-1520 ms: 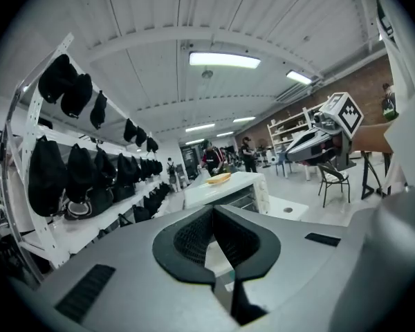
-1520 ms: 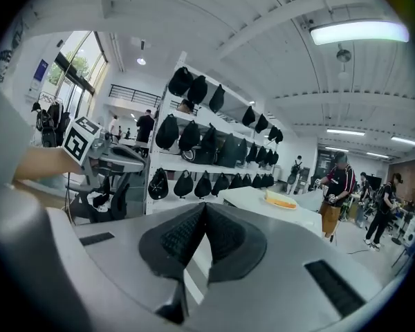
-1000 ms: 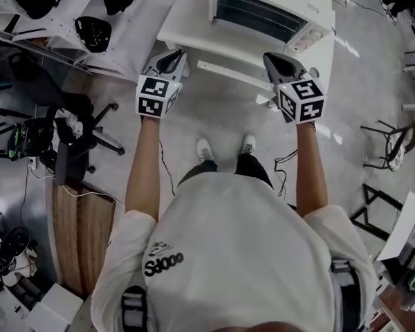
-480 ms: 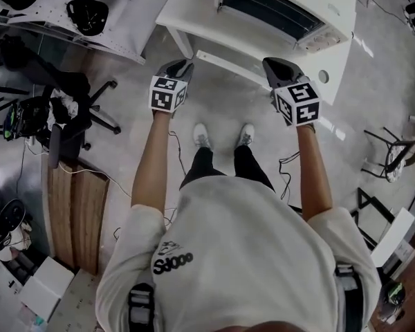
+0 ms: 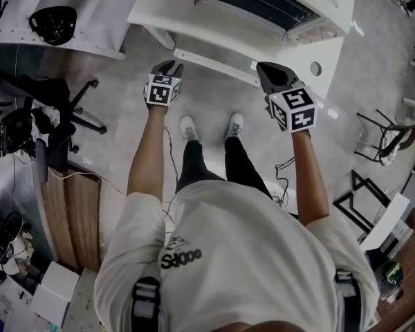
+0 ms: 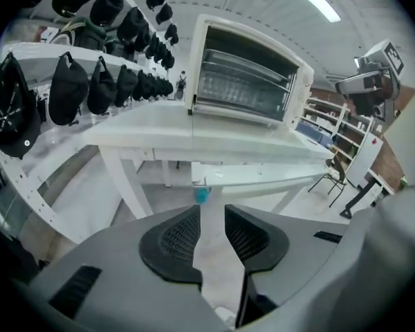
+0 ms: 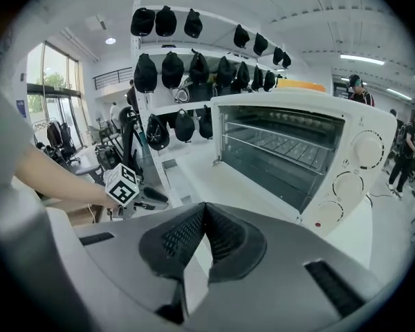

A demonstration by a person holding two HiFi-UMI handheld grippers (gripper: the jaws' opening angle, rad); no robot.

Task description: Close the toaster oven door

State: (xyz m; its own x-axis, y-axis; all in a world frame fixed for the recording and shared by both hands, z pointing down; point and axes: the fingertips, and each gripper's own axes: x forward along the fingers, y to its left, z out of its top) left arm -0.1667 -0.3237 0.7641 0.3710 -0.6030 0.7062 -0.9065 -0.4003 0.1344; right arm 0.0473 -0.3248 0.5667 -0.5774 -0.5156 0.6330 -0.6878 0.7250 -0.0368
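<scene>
The white toaster oven point(image 5: 270, 2) stands on a white table point(image 5: 159, 12), its door down and its wire rack point(image 7: 283, 147) exposed. The oven point(image 6: 245, 78) appears above and beyond my left gripper point(image 6: 212, 209), which sits lower than the tabletop. That gripper's jaws have just been opening, and nothing is between them. My right gripper point(image 7: 205, 207) is shut and empty, with the oven point(image 7: 297, 151) ahead to its right. In the head view the left gripper point(image 5: 167, 68) and right gripper point(image 5: 266, 71) hang in front of the table, apart from the oven.
A crossbar point(image 5: 214, 64) runs under the table's front edge, and a small blue object point(image 6: 202, 194) lies on the floor beneath. Racks of black caps point(image 6: 69, 88) line the left. An office chair point(image 5: 66, 137) is at left and a folding chair point(image 5: 391, 140) at right.
Both grippers have dropped from the table's edge toward the floor. The oven has slid up to the top edge of the head view.
</scene>
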